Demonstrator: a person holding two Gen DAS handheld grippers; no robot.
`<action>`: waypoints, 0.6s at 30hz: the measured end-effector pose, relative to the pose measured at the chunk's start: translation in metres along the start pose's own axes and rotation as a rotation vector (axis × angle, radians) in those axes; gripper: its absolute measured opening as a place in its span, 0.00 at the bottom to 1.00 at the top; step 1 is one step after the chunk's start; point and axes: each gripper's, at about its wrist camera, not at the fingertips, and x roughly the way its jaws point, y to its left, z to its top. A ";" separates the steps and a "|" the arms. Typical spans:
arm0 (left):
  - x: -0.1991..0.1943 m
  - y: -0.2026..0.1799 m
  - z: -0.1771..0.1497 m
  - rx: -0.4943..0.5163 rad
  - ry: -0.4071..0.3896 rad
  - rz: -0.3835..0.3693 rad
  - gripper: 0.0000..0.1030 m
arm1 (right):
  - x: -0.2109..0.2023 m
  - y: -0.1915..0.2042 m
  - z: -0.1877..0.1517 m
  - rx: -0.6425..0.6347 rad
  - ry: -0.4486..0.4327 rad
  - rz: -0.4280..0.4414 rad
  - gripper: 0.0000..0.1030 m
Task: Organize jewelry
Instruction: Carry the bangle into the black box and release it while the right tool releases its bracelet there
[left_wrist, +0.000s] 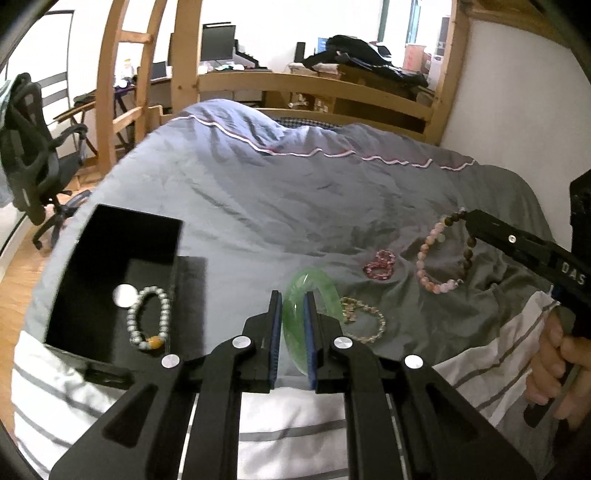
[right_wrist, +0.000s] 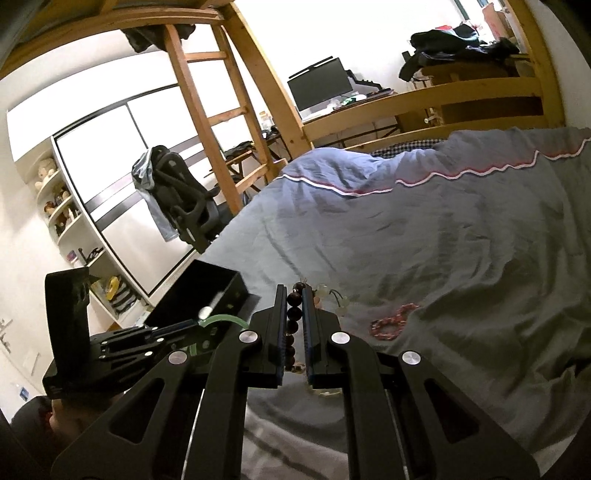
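The left gripper (left_wrist: 293, 314) pinches a green bangle (left_wrist: 325, 291). The right gripper (right_wrist: 294, 306) pinches beads (right_wrist: 294, 314) — both above the bed (left_wrist: 258, 192).

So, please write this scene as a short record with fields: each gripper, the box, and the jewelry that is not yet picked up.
left gripper: shut on translucent green bangle
right gripper: shut on pink and brown bead bracelet
open black box: holds pale bead bracelet
on grey duvet: red bead bracelet, gold chain bracelet
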 end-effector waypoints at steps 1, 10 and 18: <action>-0.003 0.003 0.000 -0.002 -0.003 0.007 0.11 | 0.001 0.005 0.000 -0.004 0.004 0.002 0.09; -0.024 0.026 0.006 -0.013 -0.048 0.042 0.11 | 0.011 0.040 0.003 -0.053 0.032 0.011 0.09; -0.037 0.058 0.011 -0.032 -0.081 0.083 0.11 | 0.027 0.067 0.013 -0.083 0.044 0.041 0.09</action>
